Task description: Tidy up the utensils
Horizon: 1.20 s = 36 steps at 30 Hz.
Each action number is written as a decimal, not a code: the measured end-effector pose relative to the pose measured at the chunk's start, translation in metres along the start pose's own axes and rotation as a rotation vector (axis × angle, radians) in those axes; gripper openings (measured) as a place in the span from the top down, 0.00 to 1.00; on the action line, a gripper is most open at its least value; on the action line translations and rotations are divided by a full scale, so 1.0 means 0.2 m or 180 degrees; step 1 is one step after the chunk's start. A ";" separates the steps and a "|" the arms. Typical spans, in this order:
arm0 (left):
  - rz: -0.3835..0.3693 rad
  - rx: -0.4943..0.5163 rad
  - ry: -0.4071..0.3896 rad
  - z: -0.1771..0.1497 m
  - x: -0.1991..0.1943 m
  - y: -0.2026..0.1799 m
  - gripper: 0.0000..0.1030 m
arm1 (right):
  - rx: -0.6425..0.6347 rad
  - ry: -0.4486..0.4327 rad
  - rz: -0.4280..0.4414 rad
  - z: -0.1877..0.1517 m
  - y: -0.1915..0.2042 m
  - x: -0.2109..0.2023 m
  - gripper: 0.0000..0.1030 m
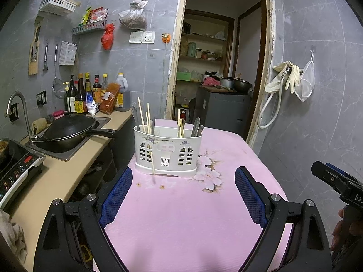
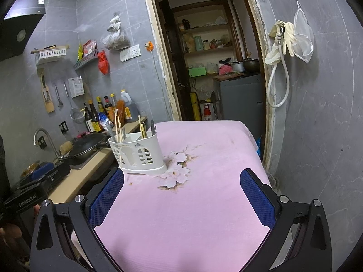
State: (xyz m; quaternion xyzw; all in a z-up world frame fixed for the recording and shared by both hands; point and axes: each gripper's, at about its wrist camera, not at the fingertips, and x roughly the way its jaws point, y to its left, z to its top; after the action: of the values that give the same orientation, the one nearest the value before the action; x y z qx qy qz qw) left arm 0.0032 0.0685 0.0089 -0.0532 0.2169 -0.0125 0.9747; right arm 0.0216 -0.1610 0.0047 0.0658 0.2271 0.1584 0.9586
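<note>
Hovering over the near part of the pink table [image 1: 181, 215], left gripper [image 1: 183, 197] has jaws spread wide, blue pads [image 1: 116, 198] holding nothing and touching nothing; bare cloth between them. Right gripper [image 2: 181, 197] same: jaws wide apart, blue pads [image 2: 257, 198] empty, above the cloth near the table's front edge. In the left wrist view the right gripper's body shows at the right edge of frame with a hand [image 1: 344, 229] on it; in the right wrist view the left gripper shows low at the left.

White utensil holder [image 1: 168, 150] stands upright toward the far left edge of the table, just beside the printed flower pattern [image 1: 208, 173]. Chopsticks [image 1: 143, 117] stick up from its left and middle compartments, metal utensil handles [image 1: 197, 127] from the right compartment. One chopstick [image 1: 151, 158] leans against the holder's front, tip on the cloth.

Counter [image 1: 68, 172] left of the table carries a black wok [image 1: 70, 129] over the sink and sauce bottles [image 1: 90, 95] at the wall
</note>
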 end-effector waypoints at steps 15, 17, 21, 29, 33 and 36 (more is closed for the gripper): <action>0.0005 0.0016 0.0013 0.00 0.02 -0.01 0.14 | 0.0011 0.0007 0.0002 0.00 0.00 0.00 0.00; 0.0010 0.0018 0.0016 0.00 0.02 -0.01 0.14 | 0.0016 0.0010 0.0003 0.00 0.00 0.00 0.00; 0.0011 0.0020 0.0019 0.00 0.02 -0.01 0.14 | 0.0015 0.0008 0.0004 0.00 0.00 0.00 0.00; 0.0021 0.0026 0.0027 0.00 0.03 -0.02 0.14 | 0.0021 0.0010 -0.0001 0.00 0.00 0.00 0.00; 0.0038 0.0038 -0.0005 -0.01 0.04 -0.02 0.14 | 0.0026 0.0024 -0.0002 0.00 0.00 0.01 0.00; 0.0035 0.0050 -0.0028 -0.01 0.03 -0.02 0.14 | 0.0031 0.0031 -0.0003 0.00 0.00 0.01 0.00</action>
State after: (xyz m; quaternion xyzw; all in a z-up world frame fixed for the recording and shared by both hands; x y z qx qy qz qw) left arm 0.0080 0.0629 0.0042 -0.0443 0.2129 -0.0086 0.9760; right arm 0.0240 -0.1600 0.0038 0.0696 0.2327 0.1572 0.9573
